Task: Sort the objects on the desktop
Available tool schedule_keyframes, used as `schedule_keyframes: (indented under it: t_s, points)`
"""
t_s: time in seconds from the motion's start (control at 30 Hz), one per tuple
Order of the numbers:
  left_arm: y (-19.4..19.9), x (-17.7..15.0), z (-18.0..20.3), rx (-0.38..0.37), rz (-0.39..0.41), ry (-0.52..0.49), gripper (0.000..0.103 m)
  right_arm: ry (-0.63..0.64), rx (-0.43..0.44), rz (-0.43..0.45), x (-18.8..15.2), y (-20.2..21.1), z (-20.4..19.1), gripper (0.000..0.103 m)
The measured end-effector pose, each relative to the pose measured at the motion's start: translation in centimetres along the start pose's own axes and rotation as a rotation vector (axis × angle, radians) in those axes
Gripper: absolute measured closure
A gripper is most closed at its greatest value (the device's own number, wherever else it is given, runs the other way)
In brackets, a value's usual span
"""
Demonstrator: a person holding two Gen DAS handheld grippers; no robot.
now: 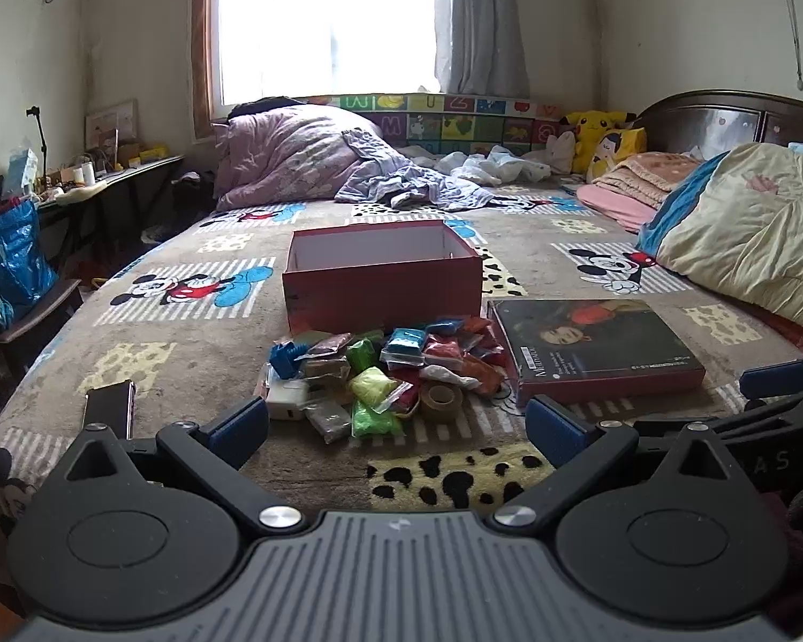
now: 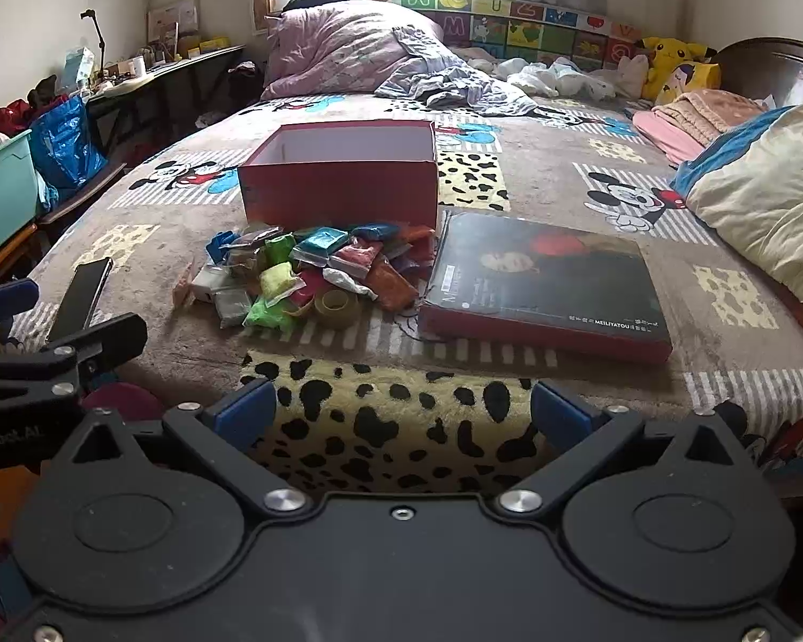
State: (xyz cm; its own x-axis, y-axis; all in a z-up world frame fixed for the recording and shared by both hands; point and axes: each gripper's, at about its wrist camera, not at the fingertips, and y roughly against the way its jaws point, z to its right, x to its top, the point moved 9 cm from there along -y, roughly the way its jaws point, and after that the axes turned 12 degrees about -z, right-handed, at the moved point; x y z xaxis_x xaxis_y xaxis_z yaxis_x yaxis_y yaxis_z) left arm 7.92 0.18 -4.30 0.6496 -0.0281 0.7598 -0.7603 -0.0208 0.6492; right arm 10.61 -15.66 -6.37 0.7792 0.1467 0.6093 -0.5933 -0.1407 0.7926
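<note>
A pile of little colored bags (image 1: 396,374) lies on the bed (image 1: 187,358), touching the front of the open red box (image 1: 383,278). A tape roll (image 1: 440,401) sits at the pile's near edge, with a flat lid (image 1: 594,348) just beside it. Both the left tongs (image 1: 396,428) and right tongs (image 2: 404,412) are wide open and hold nothing. The bags look slippery, so one could slide out or drag others along.

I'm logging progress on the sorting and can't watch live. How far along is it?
Nothing looks sorted yet. The red box shows no items inside. The pile of colored packets and the tape roll lie in front of it. The left hand-held gripper and right hand-held gripper are open, holding nothing. All sorting remains.
</note>
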Motion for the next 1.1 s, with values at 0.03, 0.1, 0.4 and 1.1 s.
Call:
schedule_keyframes:
  t_s: [0.03, 0.1, 0.4, 1.1]
  points:
    - [0.0, 0.0, 0.0, -0.002, 0.001, 0.002, 0.000, 0.000, 0.000, 0.001, 0.0, 0.0, 0.0, 0.001]
    - [0.0, 0.0, -0.1, -0.006, 0.004, 0.006, 0.000, 0.001, 0.000, 0.002, 0.1, -0.1, 0.0, 0.001]
    - [-0.4, -0.4, -0.1, -0.012, 0.001, 0.009, 0.000, 0.009, -0.006, 0.010, 0.1, -0.4, 0.0, 0.001]
    - [-0.9, -0.5, -0.2, -0.027, -0.008, 0.024, 0.000, 0.014, -0.017, -0.008, -0.1, -0.6, 0.0, 0.001]
